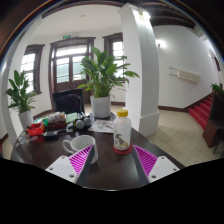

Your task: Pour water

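A clear plastic bottle (122, 130) with a pale cap and a label stands upright on a red coaster (122, 150) on the dark round table (40, 158). It is just ahead of my fingers, a little right of the middle. A white mug (78, 146) stands on the table just ahead of my left finger (71, 162). My gripper (112, 163) is open and empty, with the purple pads wide apart; the right finger (154, 162) is to the right of the bottle.
A cluster of small things and a red item (35, 130) lie at the table's far left. A large potted plant (102, 88) stands beyond the table, another plant (20, 96) at the left. A white pillar (138, 60) is behind the bottle.
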Demonstrator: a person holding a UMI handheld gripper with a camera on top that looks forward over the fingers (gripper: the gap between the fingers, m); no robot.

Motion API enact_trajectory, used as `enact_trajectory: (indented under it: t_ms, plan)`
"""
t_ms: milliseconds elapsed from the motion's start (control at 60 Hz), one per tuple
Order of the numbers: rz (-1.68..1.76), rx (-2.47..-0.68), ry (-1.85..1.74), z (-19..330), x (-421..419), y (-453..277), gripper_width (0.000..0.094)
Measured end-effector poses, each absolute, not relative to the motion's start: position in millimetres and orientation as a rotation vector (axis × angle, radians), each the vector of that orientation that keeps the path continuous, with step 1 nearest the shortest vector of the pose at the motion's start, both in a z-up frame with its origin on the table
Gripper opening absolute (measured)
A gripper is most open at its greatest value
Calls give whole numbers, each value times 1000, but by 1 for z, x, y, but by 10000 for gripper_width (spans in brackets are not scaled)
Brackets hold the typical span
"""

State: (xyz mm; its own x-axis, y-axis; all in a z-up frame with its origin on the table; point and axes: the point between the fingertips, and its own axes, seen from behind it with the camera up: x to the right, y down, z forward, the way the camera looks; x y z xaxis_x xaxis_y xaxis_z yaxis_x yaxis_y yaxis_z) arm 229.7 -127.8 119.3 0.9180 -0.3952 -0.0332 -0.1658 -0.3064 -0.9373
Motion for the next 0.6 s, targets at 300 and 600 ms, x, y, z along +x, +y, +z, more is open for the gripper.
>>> enact_trajectory:
  t_ms: [300, 600]
  plan:
    - [-154, -1812, 363, 175, 181, -160, 751]
    - [-167, -1840, 313, 176, 156, -172, 753]
